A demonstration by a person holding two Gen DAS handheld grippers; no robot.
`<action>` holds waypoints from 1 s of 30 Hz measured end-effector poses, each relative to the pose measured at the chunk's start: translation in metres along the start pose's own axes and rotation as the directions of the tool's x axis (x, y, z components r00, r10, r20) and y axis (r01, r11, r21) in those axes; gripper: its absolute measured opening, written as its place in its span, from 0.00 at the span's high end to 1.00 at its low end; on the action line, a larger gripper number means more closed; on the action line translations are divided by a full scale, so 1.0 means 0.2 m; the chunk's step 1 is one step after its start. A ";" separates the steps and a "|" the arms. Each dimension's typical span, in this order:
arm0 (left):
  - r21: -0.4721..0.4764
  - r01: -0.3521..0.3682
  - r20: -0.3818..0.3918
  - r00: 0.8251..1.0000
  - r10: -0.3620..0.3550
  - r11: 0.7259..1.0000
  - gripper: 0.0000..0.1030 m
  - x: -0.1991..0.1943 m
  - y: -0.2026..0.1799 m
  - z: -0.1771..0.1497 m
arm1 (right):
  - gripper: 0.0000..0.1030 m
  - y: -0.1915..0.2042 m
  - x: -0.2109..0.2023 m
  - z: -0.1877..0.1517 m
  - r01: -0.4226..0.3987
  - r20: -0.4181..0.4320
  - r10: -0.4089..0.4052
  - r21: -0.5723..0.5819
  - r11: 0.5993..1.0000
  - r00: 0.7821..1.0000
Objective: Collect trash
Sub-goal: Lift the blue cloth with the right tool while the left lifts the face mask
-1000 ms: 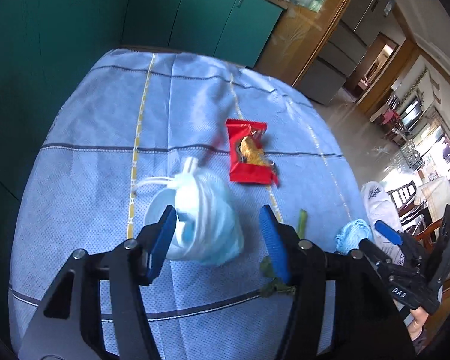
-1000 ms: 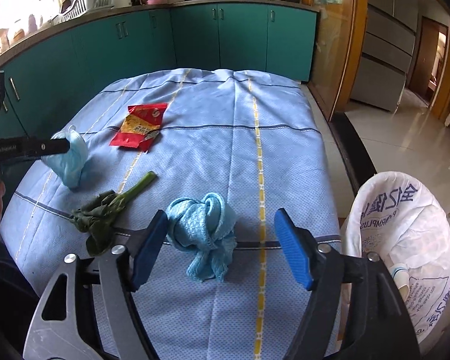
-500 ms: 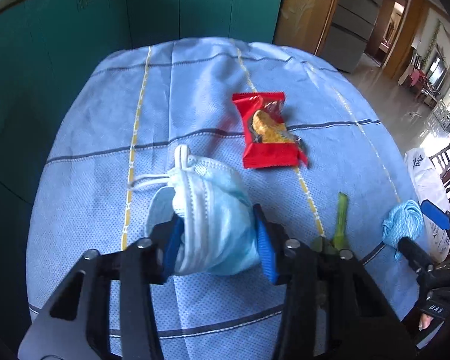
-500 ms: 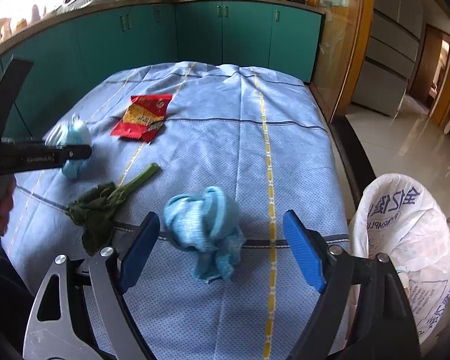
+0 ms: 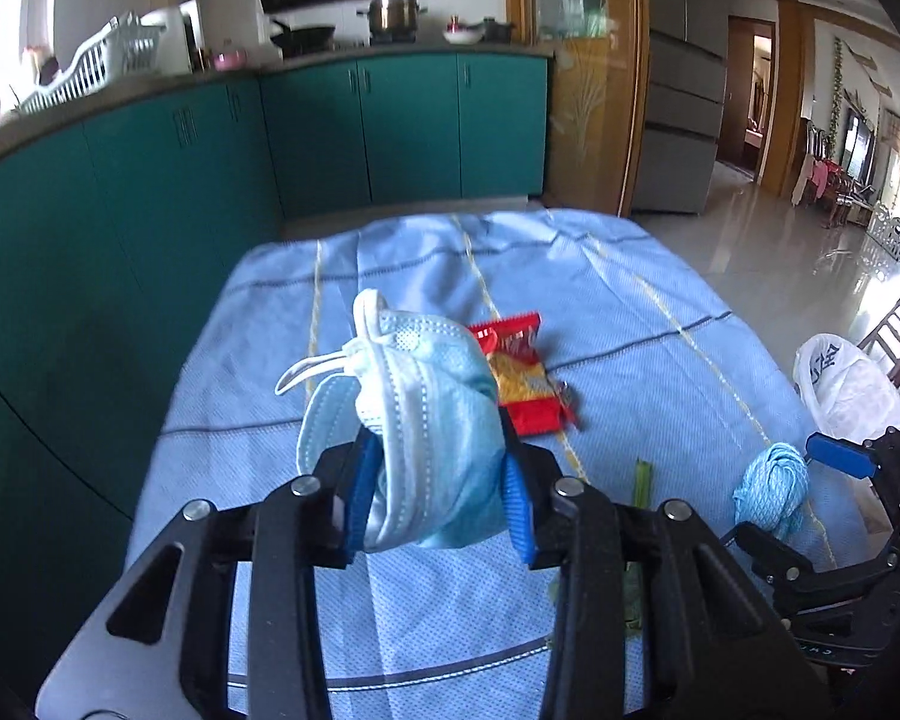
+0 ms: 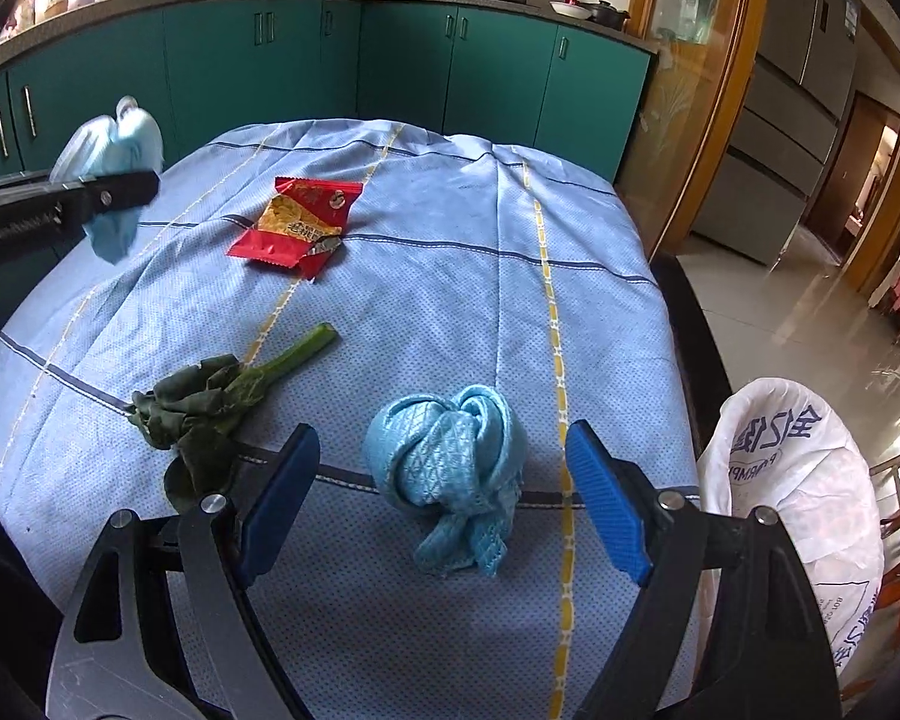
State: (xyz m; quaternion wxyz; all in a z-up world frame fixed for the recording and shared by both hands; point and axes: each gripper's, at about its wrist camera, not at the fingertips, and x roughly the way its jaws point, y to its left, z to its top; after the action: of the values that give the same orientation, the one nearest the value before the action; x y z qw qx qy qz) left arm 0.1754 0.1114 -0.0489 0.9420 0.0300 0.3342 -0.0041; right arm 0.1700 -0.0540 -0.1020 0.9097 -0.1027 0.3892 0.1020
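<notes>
The left gripper (image 5: pixel 441 495), jaws just closing, is pinching the mask (image 5: pixel 426 420); the right gripper (image 6: pixel 444 507) is gaping wide around the cloth (image 6: pixel 450 468), untouched.

Matt woven tablecloth (image 6: pixel 450 300), glossy foil wrapper (image 6: pixel 297 225), pleated fabric mask (image 5: pixel 432 420)

- Left hand-held gripper (image 5: pixel 444 498): two black angular arms with cut-out slots, each carrying round silver screw heads near the front.
- Its fingers (image 5: pixel 519 516) wear ribbed blue pads.
- Right hand-held gripper (image 6: pixel 444 498): the same black frame, silver screws and long ribbed blue pads (image 6: pixel 609 504).
- Seen side-on from the right wrist, the left frame bears small white lettering, too blurred to read.
</notes>
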 end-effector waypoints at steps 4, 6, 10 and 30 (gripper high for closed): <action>0.010 -0.010 0.038 0.999 0.010 1.000 0.64 -0.04 0.00 0.01 | 0.21 0.03 0.01 0.00 -0.001 -0.004 0.001 -0.015 1.000 1.000; 0.008 -0.008 0.043 0.999 0.008 1.000 0.63 -0.04 0.00 0.01 | 0.23 0.05 0.01 0.00 -0.005 -0.008 0.005 -0.020 1.000 1.000; 0.011 -0.008 0.044 0.999 0.007 1.000 0.63 -0.04 -0.01 0.01 | 0.23 0.05 0.02 -0.01 0.000 -0.012 0.000 -0.019 1.000 1.000; 0.007 -0.012 0.029 1.000 0.012 1.000 0.61 -0.04 0.00 0.00 | 0.53 0.02 0.03 -0.01 0.013 -0.028 -0.012 0.020 1.000 1.000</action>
State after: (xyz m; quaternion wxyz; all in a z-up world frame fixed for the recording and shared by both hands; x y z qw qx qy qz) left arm 0.1698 0.1117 -0.0444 0.9466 0.0353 0.3204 -0.0002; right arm 0.1715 -0.0503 -0.1088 0.9058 -0.0975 0.4021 0.0911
